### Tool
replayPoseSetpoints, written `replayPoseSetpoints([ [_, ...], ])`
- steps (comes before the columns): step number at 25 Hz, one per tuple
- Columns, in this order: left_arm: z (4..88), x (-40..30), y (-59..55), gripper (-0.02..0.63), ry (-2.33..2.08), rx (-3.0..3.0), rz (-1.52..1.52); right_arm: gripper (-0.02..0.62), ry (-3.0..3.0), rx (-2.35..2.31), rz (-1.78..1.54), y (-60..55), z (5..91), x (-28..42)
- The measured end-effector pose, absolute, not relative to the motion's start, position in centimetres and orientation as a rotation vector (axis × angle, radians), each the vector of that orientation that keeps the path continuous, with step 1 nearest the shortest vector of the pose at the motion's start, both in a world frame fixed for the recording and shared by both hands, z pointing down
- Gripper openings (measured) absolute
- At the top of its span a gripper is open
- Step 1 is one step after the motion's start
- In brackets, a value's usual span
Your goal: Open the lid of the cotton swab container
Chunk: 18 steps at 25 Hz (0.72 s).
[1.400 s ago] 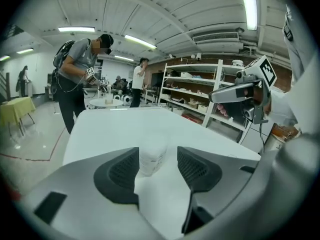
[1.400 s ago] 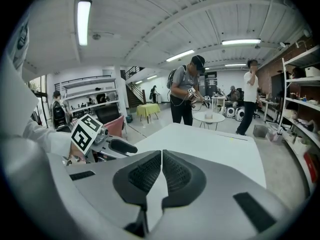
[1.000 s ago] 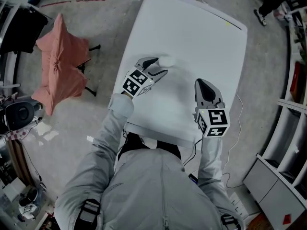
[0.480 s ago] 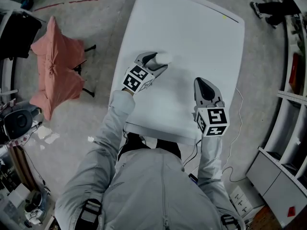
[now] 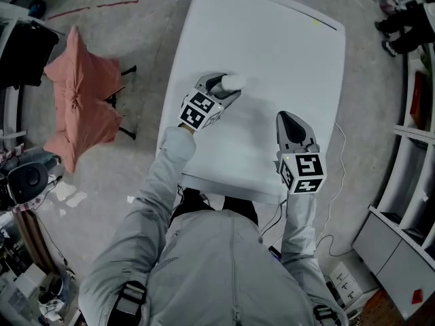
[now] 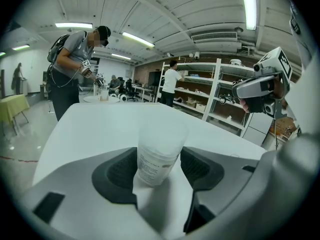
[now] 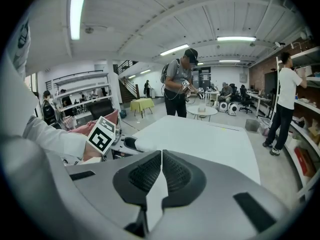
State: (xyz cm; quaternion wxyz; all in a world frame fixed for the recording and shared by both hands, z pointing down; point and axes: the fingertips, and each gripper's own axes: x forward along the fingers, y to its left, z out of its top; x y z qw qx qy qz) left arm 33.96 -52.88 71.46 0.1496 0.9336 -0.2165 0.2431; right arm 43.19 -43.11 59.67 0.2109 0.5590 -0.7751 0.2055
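My left claw [image 6: 159,168] is closed on the cotton swab container [image 6: 156,156]. The tub stands upright between my two dark pads, low in their grip, with its printed label facing back toward me and its base on the white table [image 5: 272,46]. The lid [image 6: 161,130] is on, above the tops of my pads, and I cannot make out its seam or any tab through the pale plastic. My right claw [image 7: 161,171] is pressed shut with nothing in it, jaw edge against jaw edge. It sits well off to the right of the left one, pointing across the bare tabletop, so it has to open before it can take the lid. I think the weak point is how low my left pads sit. If the right claw pulls on the lid from above, the tub may lever over between the pads or slide up out of them. A thin wall like this could also buckle if I squeeze harder, which would pinch the lid tighter. If the lid lets go suddenly, the tub may jerk and scatter swabs over the table.
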Motion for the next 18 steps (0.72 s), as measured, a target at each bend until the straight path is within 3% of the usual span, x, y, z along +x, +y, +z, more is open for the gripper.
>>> replayPoseSetpoints([
  [18, 67.0, 30.8, -48.2, 0.255, -0.677, 2.747, 0.727, 0.035, -2.141, 1.661, 0.524, -37.3, 55.5, 41.3],
])
